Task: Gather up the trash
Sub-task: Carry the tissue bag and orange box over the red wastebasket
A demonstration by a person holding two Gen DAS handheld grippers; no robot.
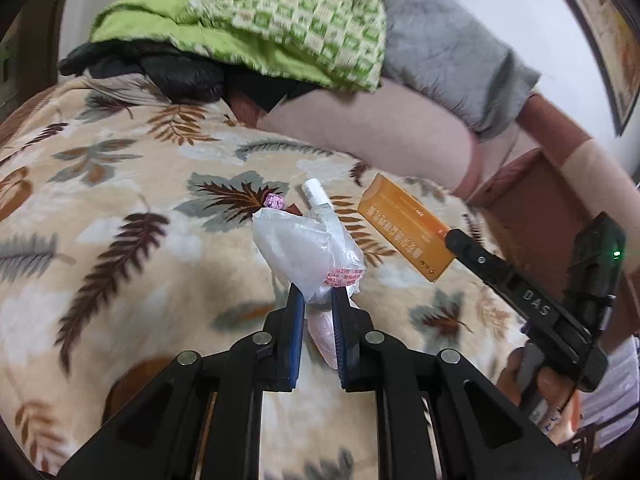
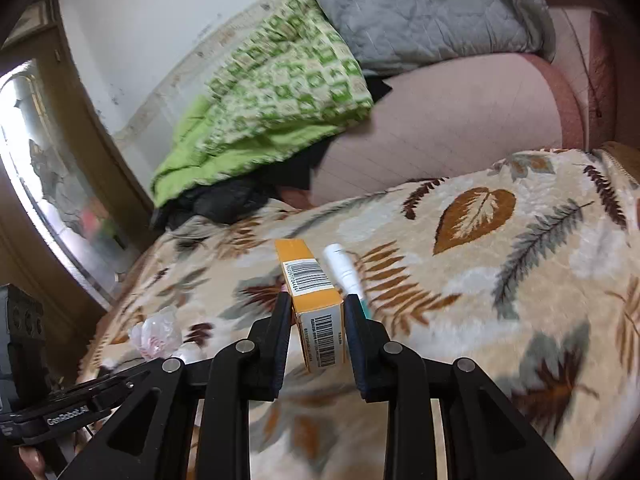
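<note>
In the left wrist view my left gripper [image 1: 316,290] is shut on a crumpled clear plastic bag [image 1: 304,248] with red print, held above the leaf-patterned blanket [image 1: 120,200]. My right gripper [image 2: 318,300] is shut on an orange carton [image 2: 308,276] with barcodes; the carton [image 1: 404,232] and one right finger [image 1: 480,258] show to the right in the left wrist view. A white tube [image 1: 314,196] lies on the blanket beyond the bag, and a small pink wrapper [image 1: 274,202] is beside it. In the right wrist view the tube [image 2: 342,268] lies just right of the carton, and the bag [image 2: 158,334] is at lower left.
A green checked quilt [image 1: 280,20], a grey padded cover [image 1: 440,48] and dark clothing [image 1: 160,68] are piled at the bed's far end against a pink headboard [image 2: 460,120]. A framed glass panel [image 2: 48,180] stands left. A hand [image 1: 536,380] holds the right gripper's handle.
</note>
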